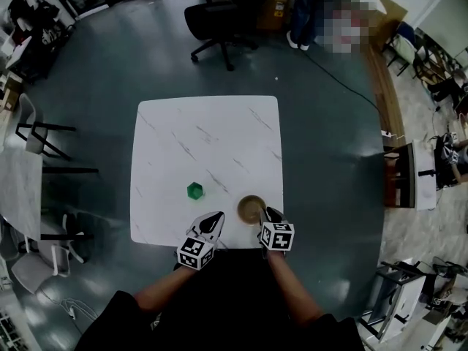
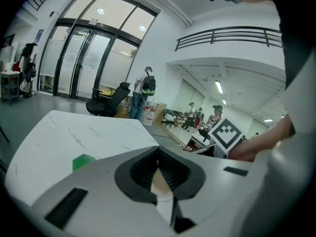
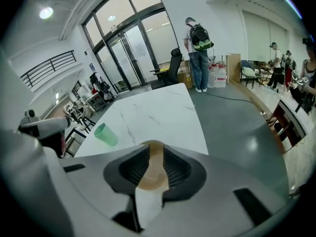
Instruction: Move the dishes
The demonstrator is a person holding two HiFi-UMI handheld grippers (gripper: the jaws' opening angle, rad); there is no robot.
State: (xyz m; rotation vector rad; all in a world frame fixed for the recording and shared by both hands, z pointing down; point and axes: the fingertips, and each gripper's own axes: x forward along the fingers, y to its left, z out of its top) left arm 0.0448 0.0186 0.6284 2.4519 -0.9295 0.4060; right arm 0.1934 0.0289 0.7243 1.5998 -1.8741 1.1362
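Note:
A brown bowl [image 1: 251, 209] sits near the front right edge of the white marble table [image 1: 208, 137]. My right gripper [image 1: 269, 213] is at the bowl's right rim. In the right gripper view the jaws are shut on the bowl [image 3: 150, 172] rim, with the right gripper [image 3: 154, 147] tips just past it. A small green cup [image 1: 194, 190] stands left of the bowl, also seen as the cup [image 3: 105, 134] [image 2: 83, 162]. My left gripper [image 1: 213, 217] hovers at the front edge between cup and bowl. The left gripper [image 2: 158, 152] is shut with nothing in it.
A black office chair [image 1: 216, 20] and a standing person [image 1: 303, 13] are beyond the table's far edge. Chairs [image 1: 40, 134] and another white table [image 1: 18, 189] stand on the left. Shelving and clutter [image 1: 413, 174] line the right side.

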